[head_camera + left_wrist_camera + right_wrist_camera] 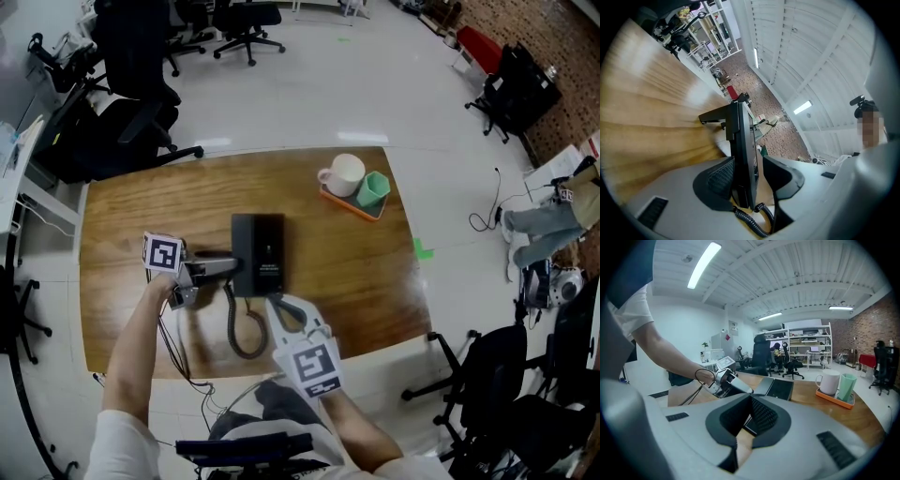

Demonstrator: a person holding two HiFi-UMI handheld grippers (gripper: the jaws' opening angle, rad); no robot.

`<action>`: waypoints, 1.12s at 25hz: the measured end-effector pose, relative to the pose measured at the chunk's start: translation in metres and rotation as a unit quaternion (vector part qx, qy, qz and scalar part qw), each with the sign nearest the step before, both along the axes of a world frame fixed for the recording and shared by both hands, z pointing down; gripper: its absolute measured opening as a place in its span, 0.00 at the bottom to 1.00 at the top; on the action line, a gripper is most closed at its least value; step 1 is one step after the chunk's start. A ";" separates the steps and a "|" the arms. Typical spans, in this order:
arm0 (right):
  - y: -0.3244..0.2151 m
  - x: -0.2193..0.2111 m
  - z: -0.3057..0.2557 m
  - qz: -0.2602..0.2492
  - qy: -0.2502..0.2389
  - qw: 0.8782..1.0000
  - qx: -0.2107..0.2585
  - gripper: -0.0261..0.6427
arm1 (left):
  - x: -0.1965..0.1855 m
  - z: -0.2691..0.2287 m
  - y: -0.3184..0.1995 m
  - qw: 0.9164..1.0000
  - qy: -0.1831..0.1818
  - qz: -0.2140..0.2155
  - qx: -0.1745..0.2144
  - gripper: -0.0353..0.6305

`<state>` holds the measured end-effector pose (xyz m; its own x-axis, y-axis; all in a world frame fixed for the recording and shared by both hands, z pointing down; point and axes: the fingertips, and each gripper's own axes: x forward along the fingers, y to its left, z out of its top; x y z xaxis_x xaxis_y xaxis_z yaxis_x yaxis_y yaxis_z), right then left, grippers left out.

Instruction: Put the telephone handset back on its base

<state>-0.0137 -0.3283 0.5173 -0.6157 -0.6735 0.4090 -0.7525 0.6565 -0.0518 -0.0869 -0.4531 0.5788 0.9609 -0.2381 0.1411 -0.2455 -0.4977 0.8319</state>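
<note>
Left gripper: your left gripper (749, 176) stands wide open at the left side of the telephone. The handset (740, 154) sits between the jaws, seen edge on. One pad is close against it and the other is clearly off it, so you grip nothing.
Right gripper: your right gripper (743, 417) is open at a narrower gap with nothing between the jaws. It hangs over the table just in front of the telephone and points at its near corner.
Handset: it lies along the left side of the base (269, 251), lengthwise. It looks seated there, though the head view is too small to confirm the fit.
Cord: the coiled cord (236, 330) runs from the near end of the handset toward you, loops on the wood and curls back up beside your right gripper.
Table: the wooden table (131, 211) carries the telephone near its middle.
Far corner: an orange tray (353, 204) holds a white mug (344, 174) and a green cup (374, 188), side by side and well apart from the telephone.
</note>
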 end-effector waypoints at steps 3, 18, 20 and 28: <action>0.002 -0.001 -0.003 -0.001 -0.003 1.000 0.002 0.05 | -0.001 -0.005 0.000 1.000 -0.002 -0.007 0.005 0.34; 0.023 -0.007 -0.042 0.012 -0.041 0.999 0.029 0.05 | -0.011 -0.058 0.039 0.997 0.034 -0.043 0.061 0.08; 0.031 -0.007 -0.048 0.012 -0.040 0.998 0.036 0.05 | -0.008 -0.068 0.052 0.996 0.041 -0.036 0.072 0.08; 0.061 -0.005 -0.075 0.032 -0.048 0.996 0.064 0.05 | 0.006 -0.105 0.117 0.990 0.055 -0.013 0.132 0.06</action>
<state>-0.0186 -0.2672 0.4426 -0.6025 -0.7553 0.2579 -0.7883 0.6136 -0.0445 -0.0810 -0.3361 0.4734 0.9600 -0.2778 -0.0352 -0.1760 -0.6964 0.6958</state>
